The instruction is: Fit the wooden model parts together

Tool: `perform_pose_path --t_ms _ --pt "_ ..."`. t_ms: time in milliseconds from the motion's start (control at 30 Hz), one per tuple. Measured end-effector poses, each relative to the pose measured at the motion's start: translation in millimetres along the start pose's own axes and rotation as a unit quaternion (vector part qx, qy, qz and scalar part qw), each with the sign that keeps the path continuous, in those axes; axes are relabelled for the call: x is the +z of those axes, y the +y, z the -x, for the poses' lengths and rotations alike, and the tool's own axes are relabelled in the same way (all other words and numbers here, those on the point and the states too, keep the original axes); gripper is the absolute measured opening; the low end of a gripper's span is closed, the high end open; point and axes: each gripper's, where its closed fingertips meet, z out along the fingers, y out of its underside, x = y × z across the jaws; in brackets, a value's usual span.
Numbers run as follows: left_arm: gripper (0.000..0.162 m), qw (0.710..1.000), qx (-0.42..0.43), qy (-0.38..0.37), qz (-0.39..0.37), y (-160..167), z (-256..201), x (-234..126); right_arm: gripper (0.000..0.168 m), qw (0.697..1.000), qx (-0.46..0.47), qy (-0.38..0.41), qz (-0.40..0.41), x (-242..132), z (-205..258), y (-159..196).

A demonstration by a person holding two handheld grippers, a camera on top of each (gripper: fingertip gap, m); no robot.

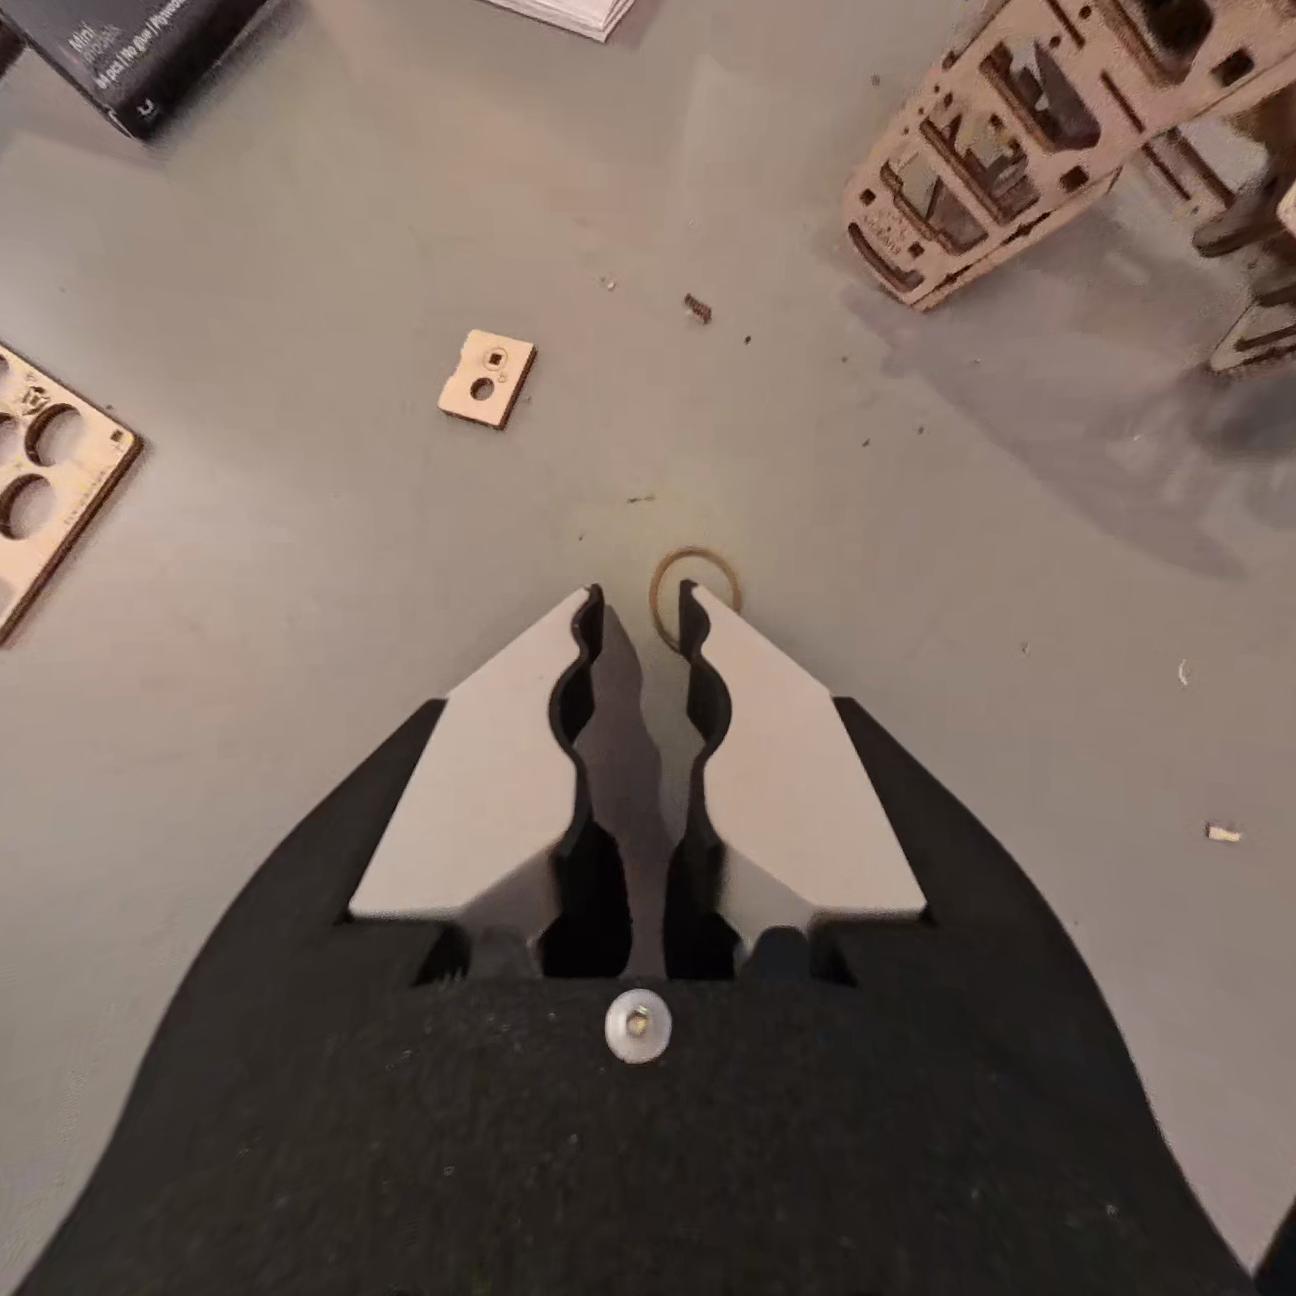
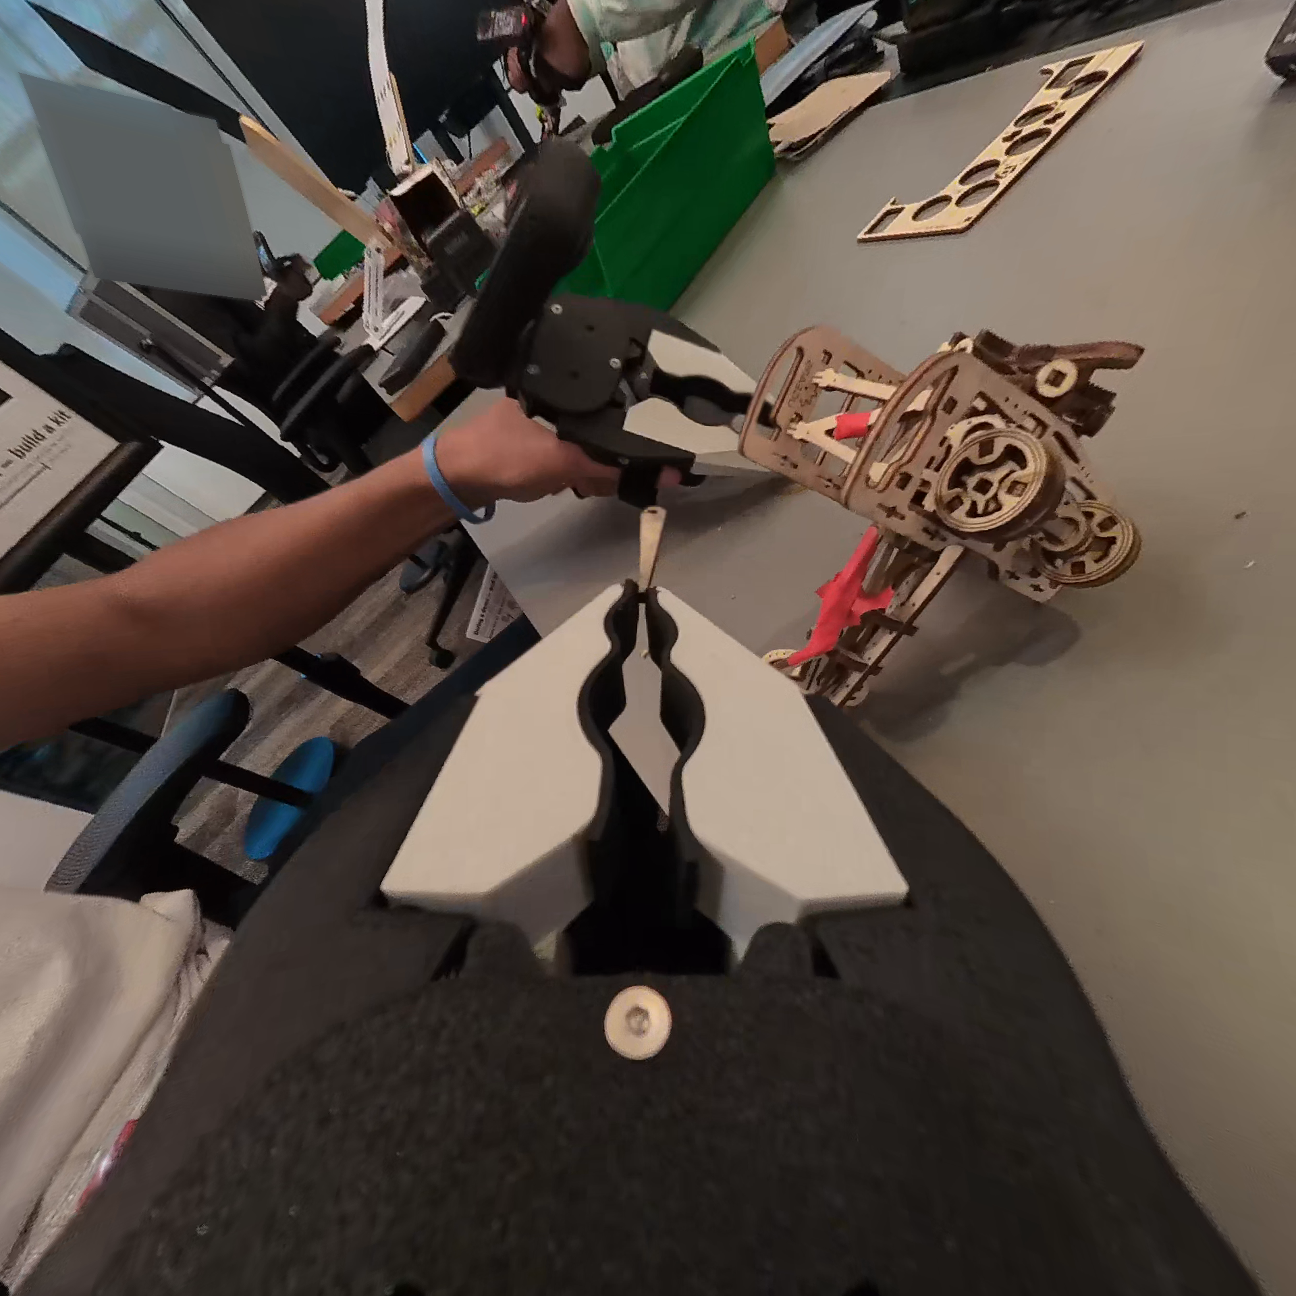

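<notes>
Right tool (image 2: pixel 639 592) pinching 1 slim pale wooden peg (image 2: pixel 651 540), left tool (image 1: pixel 639 596) slightly parted, empty, over grey worktop (image 1: pixel 280 631); risk: thin tip grip lets peg twist loose.

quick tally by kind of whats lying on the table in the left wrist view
small wooden plate: 1
punched wooden sheet: 1
wooden model: 1
rubber band: 1
black box: 1
white paper stack: 1
total: 6

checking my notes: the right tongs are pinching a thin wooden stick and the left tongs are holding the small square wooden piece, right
Not quite. The left tongs hold nothing: the left wrist view shows the small square wooden piece lying loose on the table. The right tongs do pinch the thin wooden stick.
</notes>
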Motion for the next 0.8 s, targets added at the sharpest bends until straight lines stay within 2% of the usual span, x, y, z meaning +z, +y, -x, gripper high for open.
perform_pose_path --t_ms 67,233,333,500,633,700,800 --pt "0.0 1.0 -0.003 0.0 -0.001 0 -4 3 0.001 1.0 -0.002 0.0 0.002 -2 -1 0" --pt "0.0 0.999 0.017 -0.026 0.016 1 -4 3 0.001 1.0 0.01 -0.01 0.017 -1 -7 6" --pt "0.0 0.999 0.02 -0.027 -0.021 -5 -11 -1 0.001 0.999 0.029 -0.021 0.013 0 -6 6" --pt "0.0 0.99 -0.009 0.013 -0.142 -43 -42 -55 0.001 0.999 0.045 -0.011 0.016 2 -9 10" --pt "0.0 0.982 -0.023 0.037 -0.184 -57 -58 -87 0.001 0.999 0.052 -0.003 0.016 3 -12 11" --pt "0.0 0.984 -0.022 -0.002 -0.178 -55 -45 -85 0.001 0.999 0.038 -0.001 0.028 6 -11 15" --pt "0.0 0.989 -0.022 -0.007 -0.147 -43 -37 -65 0.001 0.999 0.027 -0.005 0.034 9 -7 18"
